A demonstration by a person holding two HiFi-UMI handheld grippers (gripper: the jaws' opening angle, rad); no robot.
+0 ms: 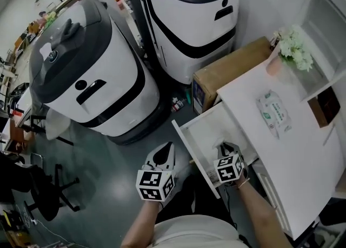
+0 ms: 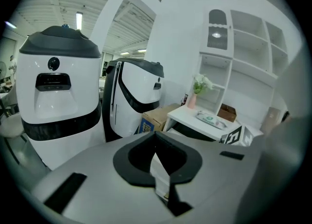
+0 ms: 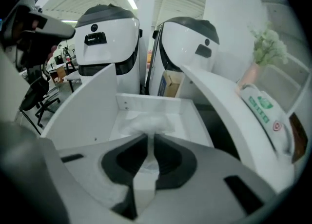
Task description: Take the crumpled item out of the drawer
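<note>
Right gripper (image 1: pixel 226 149) (image 3: pixel 152 139) – jaws narrowed onto a thin fold of the crumpled white wad (image 3: pixel 146 122), which is pinched between the pads. The rest of the wad puffs out past the tips, over the drawer's inside near its far wall. Whether it touches the floor of the drawer cannot be told.

Left gripper (image 1: pixel 164 152) (image 2: pixel 156 142) – jaws together, nothing between them. It is held over the grey floor, just beside the drawer's front panel and apart from it.

Drawer (image 1: pixel 190 145) (image 3: pixel 95 98) – white, pulled out from under the front edge of the worktop. The right gripper is over its open top.

Desk (image 1: pixel 294 155) – white. On the worktop:
- a pack of wet wipes (image 1: pixel 273 113) (image 3: pixel 265 113) (image 2: pixel 209 118), lying flat near the middle
- a pink vase (image 1: pixel 274 66) of pale flowers (image 1: pixel 295 47) (image 3: pixel 268 47), at the far corner by the shelf unit (image 1: pixel 324 31)

The shelf unit holds a small brown box (image 1: pixel 324 106) in a low compartment.

Cardboard box (image 1: pixel 232 71) (image 3: pixel 169 82) (image 2: pixel 156 115) – on the floor against the far side of the desk, just beyond the drawer.

Two large white robots with dark tops (image 1: pixel 86 74) (image 1: pixel 189 14) – they stand side by side on the floor facing the desk. The nearer one is close to the drawer's front, leaving a narrow strip of floor between.

Black office chair (image 1: pixel 46 193) – well off to the left.
</note>
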